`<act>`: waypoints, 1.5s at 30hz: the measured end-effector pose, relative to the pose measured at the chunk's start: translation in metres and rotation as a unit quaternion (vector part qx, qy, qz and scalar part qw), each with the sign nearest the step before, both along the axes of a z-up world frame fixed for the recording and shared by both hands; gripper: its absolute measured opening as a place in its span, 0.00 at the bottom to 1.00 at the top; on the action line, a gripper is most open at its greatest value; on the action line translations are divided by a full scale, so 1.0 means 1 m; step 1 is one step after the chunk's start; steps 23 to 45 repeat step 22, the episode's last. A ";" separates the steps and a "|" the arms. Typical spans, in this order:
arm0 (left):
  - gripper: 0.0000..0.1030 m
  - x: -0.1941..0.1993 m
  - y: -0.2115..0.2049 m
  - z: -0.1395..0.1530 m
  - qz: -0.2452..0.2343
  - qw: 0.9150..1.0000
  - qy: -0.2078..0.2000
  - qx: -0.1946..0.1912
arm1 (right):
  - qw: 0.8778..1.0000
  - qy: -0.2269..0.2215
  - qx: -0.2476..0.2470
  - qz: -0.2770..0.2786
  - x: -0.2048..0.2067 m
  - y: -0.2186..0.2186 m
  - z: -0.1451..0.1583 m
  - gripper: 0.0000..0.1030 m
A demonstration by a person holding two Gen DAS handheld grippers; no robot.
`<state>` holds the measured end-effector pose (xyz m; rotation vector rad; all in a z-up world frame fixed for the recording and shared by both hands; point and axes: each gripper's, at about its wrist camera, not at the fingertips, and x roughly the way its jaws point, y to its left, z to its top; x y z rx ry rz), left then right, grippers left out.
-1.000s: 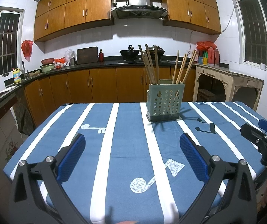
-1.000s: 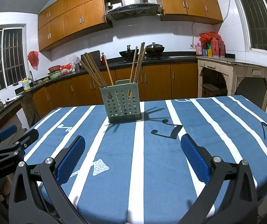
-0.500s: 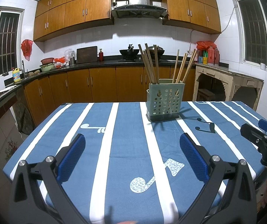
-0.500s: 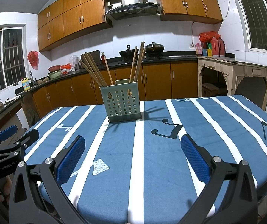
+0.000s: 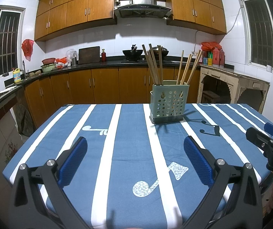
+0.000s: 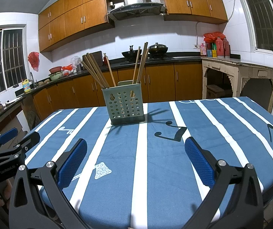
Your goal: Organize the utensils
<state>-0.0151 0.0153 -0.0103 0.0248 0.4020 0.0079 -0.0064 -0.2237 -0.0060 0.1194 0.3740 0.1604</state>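
A pale green perforated utensil holder (image 5: 168, 105) stands upright on the far middle of the table; it also shows in the right wrist view (image 6: 124, 104). Several wooden chopsticks (image 5: 154, 66) stand in it, leaning left and right, and they show in the right wrist view (image 6: 98, 73) too. My left gripper (image 5: 135, 147) is open and empty over the near edge of the table, well short of the holder. My right gripper (image 6: 136, 147) is open and empty, also near the front edge. Each gripper shows at the side of the other's view.
The table carries a blue cloth with white stripes and music notes (image 5: 117, 152). Behind it run wooden kitchen cabinets and a dark counter (image 5: 98, 64) with pots and bottles. A pale carved side table (image 5: 235, 84) stands at the right.
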 end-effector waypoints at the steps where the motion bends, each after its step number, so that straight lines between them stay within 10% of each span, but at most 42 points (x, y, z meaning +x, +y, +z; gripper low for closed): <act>1: 0.96 0.001 0.001 0.001 0.000 1.000 0.000 0.000 | 1.000 0.000 0.000 0.000 0.000 0.000 0.000 0.98; 45: 0.96 0.000 0.001 0.000 0.005 1.000 0.009 -0.007 | 1.000 0.001 0.001 -0.001 0.001 0.000 0.002 0.98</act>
